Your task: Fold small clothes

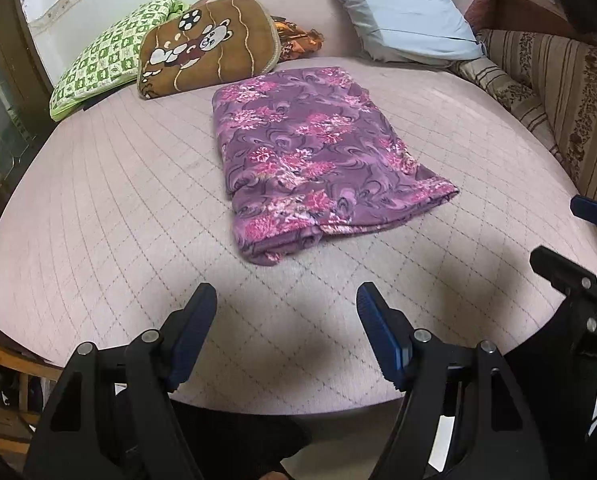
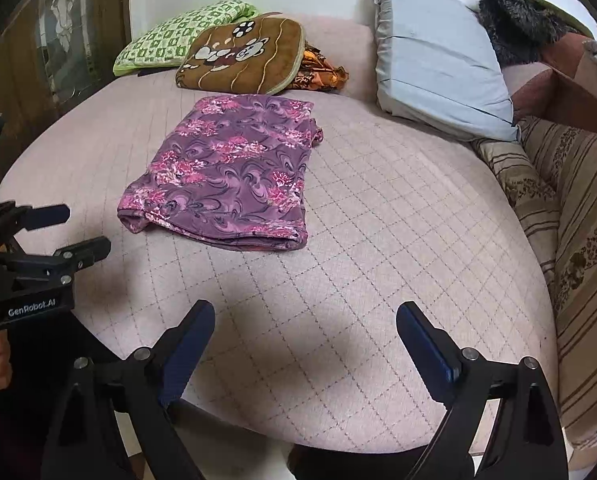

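Observation:
A purple garment with pink flowers [image 1: 318, 156] lies folded into a flat oblong on the pink quilted bed; it also shows in the right wrist view [image 2: 230, 176]. My left gripper [image 1: 286, 304] is open and empty, held above the bed's near edge, short of the garment's near end. My right gripper [image 2: 304, 320] is open and empty, also near the front edge, to the right of the garment. Each gripper shows in the other's view: the right one at the right edge [image 1: 570, 236], the left one at the left edge [image 2: 70, 232].
The pink quilted bed [image 1: 118, 208] carries a green checked cushion [image 1: 110, 56], a brown bear cushion [image 1: 210, 44] and an orange cloth [image 1: 298, 40] at the back. A pale blue pillow [image 2: 438, 60] leans at back right. A striped blanket [image 2: 578, 208] lies along the right side.

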A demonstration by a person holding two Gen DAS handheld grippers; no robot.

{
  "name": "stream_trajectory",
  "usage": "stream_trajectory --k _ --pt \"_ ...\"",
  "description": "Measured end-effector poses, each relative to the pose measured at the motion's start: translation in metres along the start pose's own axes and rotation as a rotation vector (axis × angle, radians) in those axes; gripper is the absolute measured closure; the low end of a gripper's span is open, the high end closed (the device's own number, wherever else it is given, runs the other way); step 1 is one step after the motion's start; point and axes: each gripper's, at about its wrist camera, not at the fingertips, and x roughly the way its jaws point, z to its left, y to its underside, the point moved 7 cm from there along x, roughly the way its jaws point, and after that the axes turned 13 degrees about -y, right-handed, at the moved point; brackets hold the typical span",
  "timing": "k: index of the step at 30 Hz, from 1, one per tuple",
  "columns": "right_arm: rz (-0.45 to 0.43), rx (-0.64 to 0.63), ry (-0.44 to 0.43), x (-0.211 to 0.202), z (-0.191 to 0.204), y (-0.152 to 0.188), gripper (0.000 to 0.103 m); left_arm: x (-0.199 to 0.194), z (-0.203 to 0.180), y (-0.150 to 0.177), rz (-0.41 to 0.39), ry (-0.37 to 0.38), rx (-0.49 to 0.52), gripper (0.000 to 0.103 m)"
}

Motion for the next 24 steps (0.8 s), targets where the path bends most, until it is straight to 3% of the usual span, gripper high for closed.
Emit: stream_trajectory --k 9,16,18,22,24 --pt "-0.003 0.02 0.022 -0.007 -0.008 0.005 0.009 -0.005 0.0 0.008 0.014 -0.03 0.035 0.031" --pt "0.0 0.017 0.031 -0.006 -0.012 0.001 0.009 0.003 0.01 0.012 0.105 -0.077 0.065 0.029" --pt "-0.001 0.016 0.029 -0.005 -0.012 -0.001 0.009 0.002 0.013 0.012 0.106 -0.052 0.049 0.028" --pt "-0.001 0.013 0.025 -0.003 -0.013 -0.007 0.009 0.009 0.013 0.013 0.2 0.114 -0.018 0.025" --pt "0.003 0.013 0.026 0.0 -0.014 -0.01 0.009 0.007 0.016 0.007 0.169 0.138 -0.071 0.025"
